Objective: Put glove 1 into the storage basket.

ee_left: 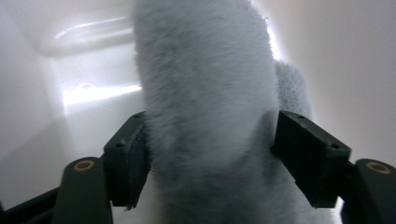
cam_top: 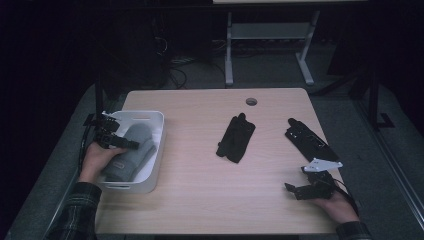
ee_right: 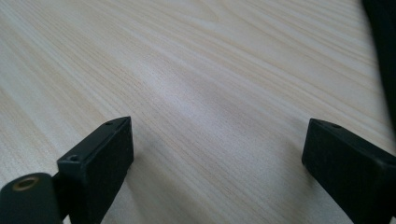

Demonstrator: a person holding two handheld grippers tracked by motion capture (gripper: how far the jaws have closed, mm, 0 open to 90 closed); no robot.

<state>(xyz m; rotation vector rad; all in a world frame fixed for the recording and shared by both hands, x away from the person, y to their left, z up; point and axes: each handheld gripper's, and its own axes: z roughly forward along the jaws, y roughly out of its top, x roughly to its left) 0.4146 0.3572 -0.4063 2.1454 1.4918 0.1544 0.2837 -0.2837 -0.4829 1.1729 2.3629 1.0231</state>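
Stage: one grey mitten [cam_top: 131,152] lies in the white bin [cam_top: 156,150]; two black gloves [cam_top: 236,138] [cam_top: 308,139] remain on the table [cam_top: 200,190]. The left gripper [cam_top: 122,142] stands spread, jaws flanking the mitten [ee_left: 205,116] without clamping. The right gripper [cam_top: 292,190] rests wide and empty, near the right-hand glove.

The grey mitten [ee_left: 205,116] is thick fuzzy fleece, totally matt and soft-looking. The white bin [cam_top: 155,131] around it is smooth plastic with a bit of a glossy sheen on the inner walls. The table [ee_right: 210,84] is pale wood with fine grain, a smooth satin finish. The 2 black gloves [cam_top: 236,138] look like matt cloth. The left gripper [ee_left: 210,158] has matt black plastic jaws with little brass-looking insets.
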